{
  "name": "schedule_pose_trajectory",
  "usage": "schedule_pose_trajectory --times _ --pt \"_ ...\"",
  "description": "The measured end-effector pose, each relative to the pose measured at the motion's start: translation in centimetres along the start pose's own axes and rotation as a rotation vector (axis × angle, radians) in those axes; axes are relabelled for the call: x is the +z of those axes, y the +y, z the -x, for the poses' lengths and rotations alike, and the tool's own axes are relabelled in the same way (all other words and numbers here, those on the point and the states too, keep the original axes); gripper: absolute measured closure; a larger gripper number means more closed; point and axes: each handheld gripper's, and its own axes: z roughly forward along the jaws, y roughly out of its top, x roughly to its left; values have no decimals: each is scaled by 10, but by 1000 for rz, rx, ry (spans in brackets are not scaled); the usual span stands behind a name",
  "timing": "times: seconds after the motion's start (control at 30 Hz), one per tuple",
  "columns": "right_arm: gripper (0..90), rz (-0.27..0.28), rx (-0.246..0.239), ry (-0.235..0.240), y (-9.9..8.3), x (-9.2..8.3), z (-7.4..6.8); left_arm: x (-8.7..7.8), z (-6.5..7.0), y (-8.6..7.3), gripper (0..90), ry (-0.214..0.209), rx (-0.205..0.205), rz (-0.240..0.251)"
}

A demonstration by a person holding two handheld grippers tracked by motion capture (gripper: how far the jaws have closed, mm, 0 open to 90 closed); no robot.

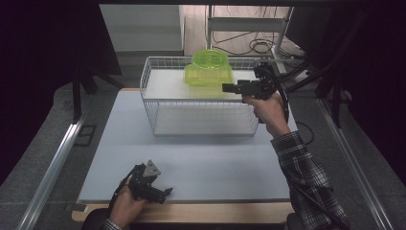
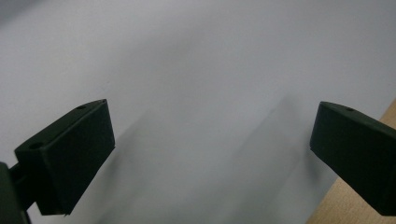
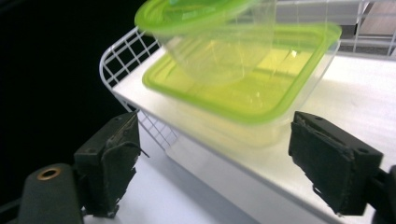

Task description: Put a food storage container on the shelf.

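Dark surroundings frame a pale grey table top [image 1: 201, 167] with a wooden front edge, and on its far half stands a white wire basket rack [image 1: 198, 98] with a flat white shelf across its top. On that shelf, toward the right rear, sits a square clear plastic container with a lime-green lid [image 1: 208, 75], and a round green-rimmed clear plastic bowl [image 1: 211, 58] rests on top of it, tilted in the right gripper view. The right gripper [image 1: 229, 87] is held level with the shelf, just beside the square container's near right corner, its jaws spread wide and empty; in its own view the container lies between and beyond the two pads, not yet touched. The left gripper [image 1: 165, 192] lies low near the front edge of the table, well apart from the rack, jaws likewise wide open over bare surface (nothing near it to hold). The step in hand appears to be closing in on the stacked containers to take them off the shelf. To do it well, the right gripper should probably go forward until the pads bracket the lower container's wall or lid rim squarely, then close gently, since thin plastic is likely to flex and slip. The loosely perched bowl could slide off if the base is jerked or tipped, so a slow, level lift clear of the wire rim seems wise.
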Motion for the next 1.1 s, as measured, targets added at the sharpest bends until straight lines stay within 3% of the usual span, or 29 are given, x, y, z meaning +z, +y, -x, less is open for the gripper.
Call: schedule_pose_trajectory --times 0.23,0.37,0.73,1.1 --pt "121 -26 -61 -5 -23 -2 -2 -1 0 0 0 0 -1 3" --pt "103 -28 -62 2 -36 -5 -2 -1 0 0 0 -2 -3 4" --pt "59 -53 -123 -34 -78 -15 2 0 1 1 0 -3 -5 2" --pt "46 -92 -142 -79 -122 -20 9 0 2 0 3 12 12 -5"
